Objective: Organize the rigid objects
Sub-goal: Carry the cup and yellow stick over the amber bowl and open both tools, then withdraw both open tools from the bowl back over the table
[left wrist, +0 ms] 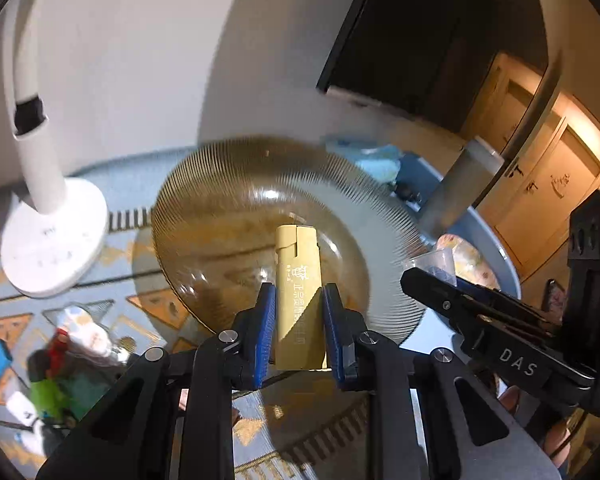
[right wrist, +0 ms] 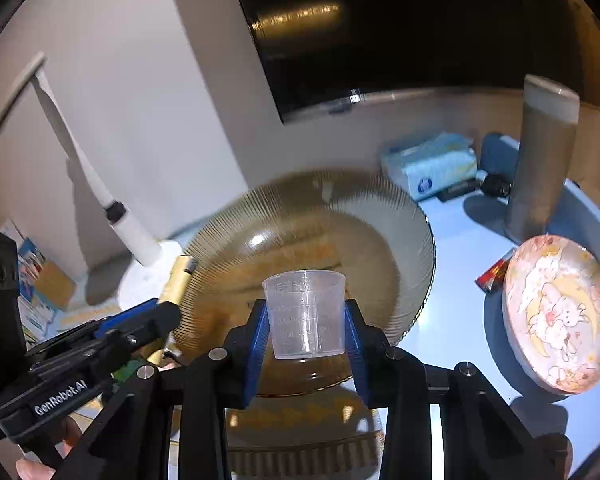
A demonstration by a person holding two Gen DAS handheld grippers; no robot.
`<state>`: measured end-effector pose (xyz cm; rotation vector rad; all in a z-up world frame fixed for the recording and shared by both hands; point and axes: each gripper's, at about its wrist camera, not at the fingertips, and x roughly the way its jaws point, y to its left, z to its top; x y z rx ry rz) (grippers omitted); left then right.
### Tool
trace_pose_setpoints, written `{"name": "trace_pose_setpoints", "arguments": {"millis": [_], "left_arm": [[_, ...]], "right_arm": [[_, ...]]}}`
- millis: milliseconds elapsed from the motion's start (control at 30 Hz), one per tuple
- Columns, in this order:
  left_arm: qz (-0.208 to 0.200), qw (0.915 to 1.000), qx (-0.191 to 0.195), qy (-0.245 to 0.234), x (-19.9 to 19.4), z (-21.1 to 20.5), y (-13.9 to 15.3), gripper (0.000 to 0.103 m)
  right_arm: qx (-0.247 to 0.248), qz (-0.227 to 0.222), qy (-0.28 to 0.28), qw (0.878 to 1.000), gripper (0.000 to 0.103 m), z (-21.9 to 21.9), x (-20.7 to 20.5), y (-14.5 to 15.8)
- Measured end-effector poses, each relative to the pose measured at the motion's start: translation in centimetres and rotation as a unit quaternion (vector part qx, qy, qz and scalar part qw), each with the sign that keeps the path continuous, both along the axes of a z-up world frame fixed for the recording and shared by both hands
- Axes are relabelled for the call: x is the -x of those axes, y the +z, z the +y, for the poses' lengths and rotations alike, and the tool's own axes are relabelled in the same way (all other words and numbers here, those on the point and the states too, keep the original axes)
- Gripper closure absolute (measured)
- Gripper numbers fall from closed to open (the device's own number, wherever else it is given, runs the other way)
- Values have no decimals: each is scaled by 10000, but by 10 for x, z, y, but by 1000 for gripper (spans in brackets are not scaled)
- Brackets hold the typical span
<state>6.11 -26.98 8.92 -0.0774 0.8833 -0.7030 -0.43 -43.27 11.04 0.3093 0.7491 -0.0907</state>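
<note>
Above the empty amber glass bowl (right wrist: 308, 248), the left gripper (left wrist: 298, 312) pinches a gold lighter (left wrist: 298, 280) and the right gripper (right wrist: 306, 332) clamps an empty clear measuring cup (right wrist: 306, 312).

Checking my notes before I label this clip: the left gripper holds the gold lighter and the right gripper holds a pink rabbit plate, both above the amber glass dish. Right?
Not quite. The right gripper holds a clear measuring cup, as the right wrist view shows; the pink rabbit plate lies on the table. The rest stands.
</note>
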Motion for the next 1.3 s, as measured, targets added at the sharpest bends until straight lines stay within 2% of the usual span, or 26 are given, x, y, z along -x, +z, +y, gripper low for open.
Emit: {"name": "trace_pose_setpoints", "arguments": {"millis": [67,100,133,167,233,267,500,633,767,800,833,867,900,967,1033,1200,1300], "left_arm": [[82,10000,-43,-32,-2,-2,-7,81],[122,9999,-58,-39,-2,-2,-8,77],[175,9998,-53,-40,-3,-1,-7,60],[185,9998,15,3,-2,4,-3,52],[32,9997,214,111,1,20,10,43],[-86,9994,289,192,5,31,20,41],[-555,9930,750,720,42,120,79,41],[-826,9872,776,1124,73,171,101,41],[-1148,9779,694,1604,107,225,120,40],[-1200,9760,673,1690,114,235,122,37],[-1246,9738,661,1783,121,245,122,23],[-1303,9708,656,1905,128,256,120,7],[-1363,9677,659,2017,134,264,117,2],[-1406,9629,616,2220,143,282,103,1],[-1254,9616,457,2397,144,292,82,1],[-770,9548,-406,2843,128,301,-4,1],[-717,9522,-692,2887,122,298,-30,1]], "right_arm": [[-8,102,4,9999,67,-3,-3,-7],[15,140,-26,9999,67,-5,-4,-9],[80,210,-92,9997,66,-6,-5,-11],[115,241,-147,9995,56,-8,-4,-11],[124,165,-293,9994,42,-11,2,-6],[102,55,-352,9993,42,-13,8,0],[-48,-329,-320,9989,42,-5,38,32],[-143,-506,-42,9986,42,21,55,50],[-153,-748,329,9965,41,57,71,72],[-172,-814,435,9956,41,66,75,77],[-191,-877,542,9945,40,76,79,81],[-200,-917,621,9936,39,84,83,83],[-198,-941,685,9930,38,91,86,82],[-118,-937,765,9926,23,109,90,72],[-39,-909,836,9923,15,124,95,52],[297,-544,1047,9926,15,155,94,-21],[404,-294,1100,9927,15,158,89,-51]]}}
